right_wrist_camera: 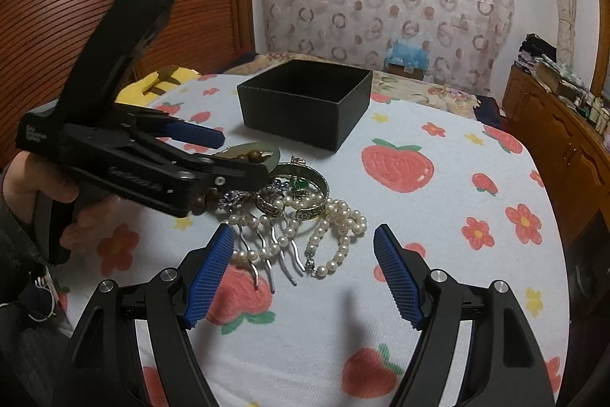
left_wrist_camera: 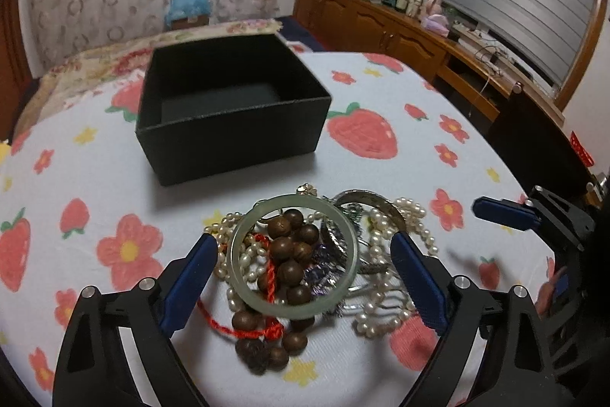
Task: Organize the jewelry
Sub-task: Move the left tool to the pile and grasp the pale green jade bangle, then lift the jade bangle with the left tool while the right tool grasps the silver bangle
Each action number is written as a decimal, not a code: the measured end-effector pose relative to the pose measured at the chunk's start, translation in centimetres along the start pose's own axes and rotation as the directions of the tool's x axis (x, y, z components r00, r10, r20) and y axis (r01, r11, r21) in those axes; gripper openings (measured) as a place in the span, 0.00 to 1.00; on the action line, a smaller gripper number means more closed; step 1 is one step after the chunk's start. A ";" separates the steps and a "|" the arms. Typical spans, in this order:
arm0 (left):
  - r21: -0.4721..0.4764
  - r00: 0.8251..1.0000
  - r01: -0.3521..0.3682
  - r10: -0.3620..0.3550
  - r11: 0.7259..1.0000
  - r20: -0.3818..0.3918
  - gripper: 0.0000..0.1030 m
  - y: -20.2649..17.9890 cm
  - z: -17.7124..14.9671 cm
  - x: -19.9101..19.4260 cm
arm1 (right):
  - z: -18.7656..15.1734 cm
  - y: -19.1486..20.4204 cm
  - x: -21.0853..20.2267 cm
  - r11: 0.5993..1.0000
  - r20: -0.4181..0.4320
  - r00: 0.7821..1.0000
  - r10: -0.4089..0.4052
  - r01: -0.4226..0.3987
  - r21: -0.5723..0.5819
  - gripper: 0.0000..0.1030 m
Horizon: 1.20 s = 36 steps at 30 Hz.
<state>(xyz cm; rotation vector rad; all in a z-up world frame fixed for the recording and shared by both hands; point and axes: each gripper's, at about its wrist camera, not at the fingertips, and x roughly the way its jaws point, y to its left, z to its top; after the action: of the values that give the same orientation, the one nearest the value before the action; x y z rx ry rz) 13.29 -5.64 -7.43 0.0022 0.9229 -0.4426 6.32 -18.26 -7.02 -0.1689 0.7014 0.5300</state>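
Black gripper (right_wrist_camera: pixel 304 267) frames, ribbed blue pads (right_wrist_camera: pixel 211 277), silver screws (right_wrist_camera: pixel 169 274).

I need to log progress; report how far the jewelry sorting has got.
Done: nothing; the black box looks empty. In hand: nothing gripped; the left tongs are open either side of the jade bangle on the pile. The right tongs are open near the pearl strands. Left: the whole heap.

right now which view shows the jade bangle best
The left wrist view: the jade bangle shows as a full ring between the open left gripper's fingers. In the right wrist view only its edge shows behind the left gripper.
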 end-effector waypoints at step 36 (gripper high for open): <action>-0.056 0.988 -0.077 0.083 0.995 0.131 0.67 4.2 1.2 -4.9 | 4.5 -1.3 7.9 0.980 -0.155 0.968 0.200 -0.193 0.059 0.61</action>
<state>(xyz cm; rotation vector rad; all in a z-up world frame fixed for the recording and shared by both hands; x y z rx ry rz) 13.21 -0.24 -3.70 -0.0365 0.7999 -0.3402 14.61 -14.71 -8.85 -0.1026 0.8919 0.6954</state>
